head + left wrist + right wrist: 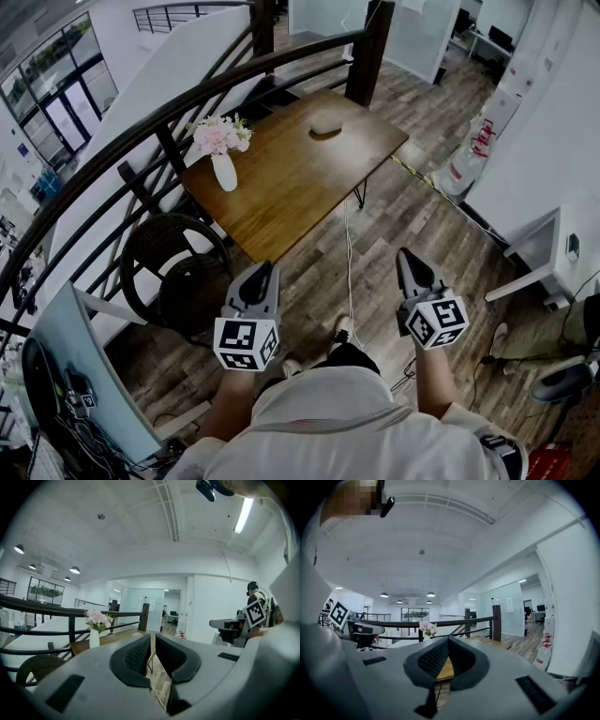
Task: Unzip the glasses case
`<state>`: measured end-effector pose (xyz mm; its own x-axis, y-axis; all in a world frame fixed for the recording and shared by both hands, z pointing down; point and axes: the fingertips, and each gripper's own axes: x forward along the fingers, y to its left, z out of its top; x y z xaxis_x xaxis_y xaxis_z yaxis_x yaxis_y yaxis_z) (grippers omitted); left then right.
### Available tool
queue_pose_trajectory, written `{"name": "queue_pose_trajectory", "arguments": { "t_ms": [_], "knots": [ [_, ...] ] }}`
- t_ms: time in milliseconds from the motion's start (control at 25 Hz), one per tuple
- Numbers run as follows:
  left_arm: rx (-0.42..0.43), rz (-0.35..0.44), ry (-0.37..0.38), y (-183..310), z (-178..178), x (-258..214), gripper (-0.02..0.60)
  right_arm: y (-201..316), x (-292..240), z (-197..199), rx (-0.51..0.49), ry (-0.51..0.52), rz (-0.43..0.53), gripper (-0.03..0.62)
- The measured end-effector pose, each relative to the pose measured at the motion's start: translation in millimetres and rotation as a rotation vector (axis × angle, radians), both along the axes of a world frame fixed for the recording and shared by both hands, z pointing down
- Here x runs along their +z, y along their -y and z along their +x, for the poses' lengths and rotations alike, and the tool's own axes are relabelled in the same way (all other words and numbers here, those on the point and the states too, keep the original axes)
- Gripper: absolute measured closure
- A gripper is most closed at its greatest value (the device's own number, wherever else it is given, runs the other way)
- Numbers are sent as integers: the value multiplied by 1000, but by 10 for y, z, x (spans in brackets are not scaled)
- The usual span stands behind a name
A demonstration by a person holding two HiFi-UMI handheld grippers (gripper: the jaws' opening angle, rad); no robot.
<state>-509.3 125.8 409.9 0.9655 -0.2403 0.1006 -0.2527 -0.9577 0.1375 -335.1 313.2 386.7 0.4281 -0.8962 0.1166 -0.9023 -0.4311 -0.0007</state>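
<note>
Lying small and dark on the far part of the wooden counter, the glasses case sat well ahead of both sets of fingers, untouched. A vase of pink flowers stood left of it.

Left gripper: fingers all but together, nothing between. Right gripper: fingers pressed together, empty.

Judgement: close in first. Then one gripper should pin the case's body while the other pinches the zip pull, too small to make out from here, and draws it along the seam.
</note>
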Motion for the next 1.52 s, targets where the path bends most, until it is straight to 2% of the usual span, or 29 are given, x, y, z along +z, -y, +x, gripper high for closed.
{"name": "queue_pose_trajectory", "arguments": {
  "t_ms": [560, 760, 880, 1040, 1200, 1520],
  "knots": [
    [12, -30, 9, -15, 21, 152, 541, 47, 107, -30, -3, -4, -25, 543],
    [18, -41, 7, -51, 163, 195, 541, -52, 79, 94, 17, 1, 2, 543],
    [28, -54, 15, -57, 321, 222, 541, -46, 111, 230, 22, 10, -14, 543],
    [32, -46, 29, -7, 686, 261, 541, 56, 243, 554, 5, 30, -34, 543],
    [-8, -35, 48, 114, 1156, 279, 541, 178, 401, 1065, -24, 76, -27, 543],
    [-87, -5, 56, 322, 2631, 94, 541, 339, 273, 2629, -72, 83, 15, 543]
  ]
}}
